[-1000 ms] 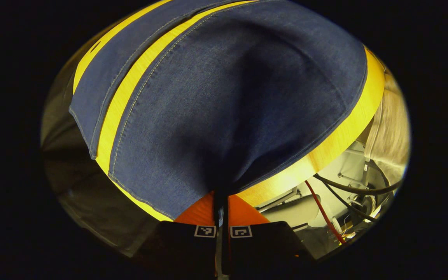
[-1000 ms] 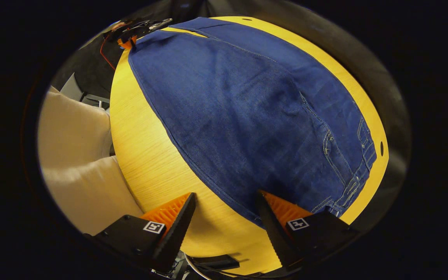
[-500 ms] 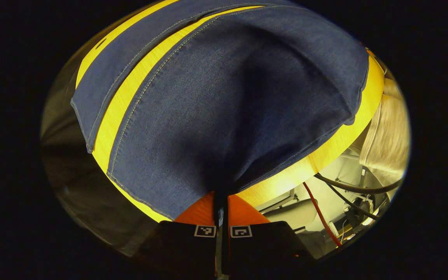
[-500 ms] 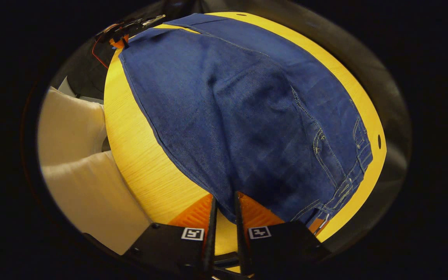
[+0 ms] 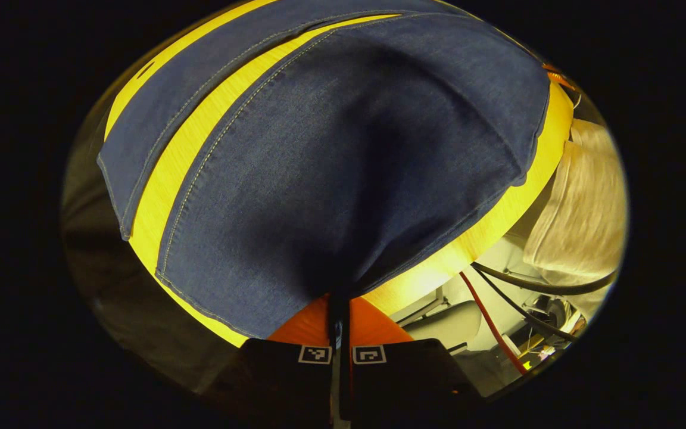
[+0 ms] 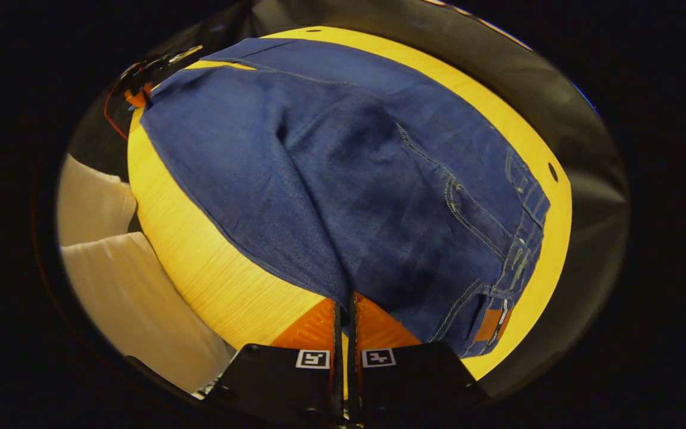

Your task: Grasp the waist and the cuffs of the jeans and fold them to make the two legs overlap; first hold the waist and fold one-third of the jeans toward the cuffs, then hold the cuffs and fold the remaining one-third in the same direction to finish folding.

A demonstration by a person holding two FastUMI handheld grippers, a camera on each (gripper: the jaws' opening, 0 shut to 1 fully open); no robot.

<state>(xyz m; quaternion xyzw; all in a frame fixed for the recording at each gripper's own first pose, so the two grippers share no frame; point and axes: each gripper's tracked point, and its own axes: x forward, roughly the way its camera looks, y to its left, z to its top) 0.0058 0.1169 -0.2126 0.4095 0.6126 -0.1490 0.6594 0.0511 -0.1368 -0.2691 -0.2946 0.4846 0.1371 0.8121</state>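
Jeans point(image 6: 343, 179) limp, heavy denim; left claw point(image 5: 338, 310) pinches cuff hem, right claw point(image 6: 344, 316) pinches waist edge on counter point(image 6: 212, 274).

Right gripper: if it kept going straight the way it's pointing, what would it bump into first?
Likely the jeans themselves. The right gripper is already shut on their near edge by the waist, and the denim rises in a fold directly ahead. Past that lies more denim on the yellow table; depth is hard to judge.

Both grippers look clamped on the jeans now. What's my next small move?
Probably lift both together and carry the near leg over the far one. The left gripper pinches the cuff end, the right gripper the waist edge of the jeans; the legs lie apart on the table.
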